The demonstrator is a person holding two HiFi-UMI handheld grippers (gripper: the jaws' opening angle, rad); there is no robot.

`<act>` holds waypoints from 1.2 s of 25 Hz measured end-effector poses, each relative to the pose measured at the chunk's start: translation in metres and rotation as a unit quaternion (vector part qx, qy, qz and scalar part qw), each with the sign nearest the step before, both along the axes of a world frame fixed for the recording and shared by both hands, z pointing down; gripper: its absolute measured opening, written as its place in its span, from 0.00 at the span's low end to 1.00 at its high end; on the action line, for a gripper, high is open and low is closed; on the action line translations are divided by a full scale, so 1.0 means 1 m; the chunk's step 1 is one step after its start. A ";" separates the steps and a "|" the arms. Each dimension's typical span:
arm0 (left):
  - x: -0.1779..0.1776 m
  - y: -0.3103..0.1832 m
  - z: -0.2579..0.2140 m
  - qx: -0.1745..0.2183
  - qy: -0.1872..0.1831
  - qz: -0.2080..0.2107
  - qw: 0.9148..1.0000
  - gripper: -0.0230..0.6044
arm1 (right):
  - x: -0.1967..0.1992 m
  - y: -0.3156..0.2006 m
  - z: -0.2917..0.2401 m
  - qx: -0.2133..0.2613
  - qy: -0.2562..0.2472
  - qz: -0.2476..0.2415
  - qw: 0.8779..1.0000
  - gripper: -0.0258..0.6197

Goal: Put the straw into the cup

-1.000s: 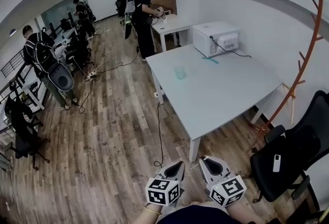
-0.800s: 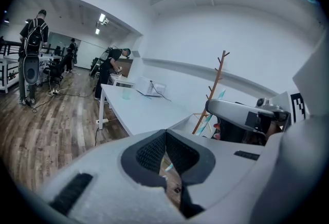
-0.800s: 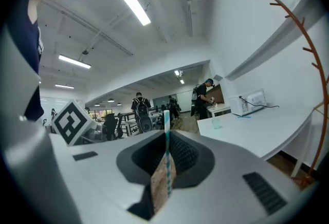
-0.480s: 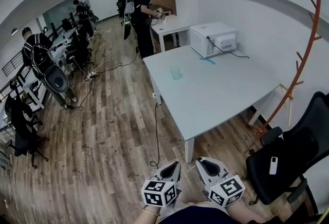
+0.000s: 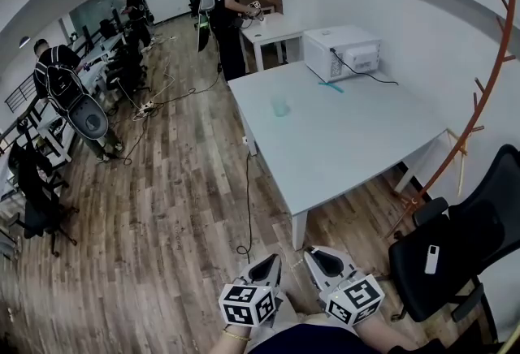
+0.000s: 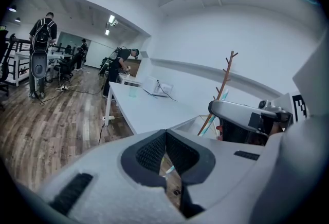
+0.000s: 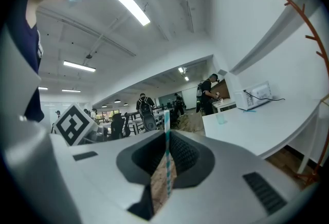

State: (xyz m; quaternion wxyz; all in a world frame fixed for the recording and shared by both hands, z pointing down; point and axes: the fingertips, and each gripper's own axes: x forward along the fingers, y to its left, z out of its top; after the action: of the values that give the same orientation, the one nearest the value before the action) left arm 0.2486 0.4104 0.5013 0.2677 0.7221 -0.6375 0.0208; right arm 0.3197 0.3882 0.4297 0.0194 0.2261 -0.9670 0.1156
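Sliding slightly left, pinching the straw (image 7: pixel 166 141) tight in the right hand-held gripper (image 5: pixel 314 252), holding the left hand-held gripper (image 5: pixel 274 258) closed.

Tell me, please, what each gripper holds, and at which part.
The right gripper pinches the striped straw near its upper end. The left gripper is shut and seems to hold nothing.
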 end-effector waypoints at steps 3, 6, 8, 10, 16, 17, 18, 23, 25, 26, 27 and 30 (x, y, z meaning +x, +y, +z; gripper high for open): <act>-0.003 -0.006 0.002 0.002 0.002 0.001 1.000 0.07 | -0.002 -0.006 0.003 0.000 0.002 0.001 1.000 0.11; -0.008 -0.017 0.007 0.004 0.003 0.005 1.000 0.07 | -0.008 -0.018 0.008 -0.001 0.002 0.006 1.000 0.11; -0.015 -0.026 0.008 0.004 0.002 0.009 1.000 0.07 | -0.015 -0.027 0.008 -0.001 0.000 0.011 1.000 0.11; -0.024 -0.036 0.006 0.004 0.001 0.014 1.000 0.07 | -0.025 -0.037 0.005 0.000 -0.004 0.015 1.000 0.11; -0.062 -0.064 -0.001 0.005 0.000 0.019 1.000 0.07 | -0.060 -0.066 -0.001 -0.003 -0.010 0.029 1.000 0.11; -0.069 -0.067 -0.003 0.004 -0.001 0.021 1.000 0.07 | -0.068 -0.070 -0.002 -0.004 -0.010 0.030 0.999 0.11; -0.077 -0.071 -0.004 0.003 -0.002 0.023 1.000 0.07 | -0.075 -0.074 -0.003 -0.005 -0.009 0.032 0.999 0.11; -0.119 -0.091 -0.009 0.001 -0.003 0.028 1.000 0.07 | -0.114 -0.097 -0.005 -0.009 -0.007 0.041 0.999 0.11; -0.136 -0.098 -0.008 -0.001 -0.004 0.033 0.999 0.07 | -0.130 -0.104 -0.005 -0.011 -0.006 0.046 0.999 0.11; -0.143 -0.102 -0.009 -0.002 -0.004 0.036 0.999 0.07 | -0.138 -0.108 -0.005 -0.012 -0.006 0.049 0.999 0.11; -0.151 -0.106 -0.009 -0.003 -0.004 0.038 0.999 0.07 | -0.145 -0.112 -0.005 -0.013 -0.005 0.051 0.999 0.11; -0.173 -0.118 -0.011 -0.003 -0.001 0.045 0.999 0.07 | -0.167 -0.122 -0.006 -0.016 -0.002 0.057 0.998 0.11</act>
State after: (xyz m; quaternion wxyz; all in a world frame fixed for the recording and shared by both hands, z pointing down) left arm 0.0759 0.2928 0.4898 0.2680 0.7492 -0.6046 0.0355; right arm 0.1526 0.2659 0.4232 0.0141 0.2798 -0.9508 0.1321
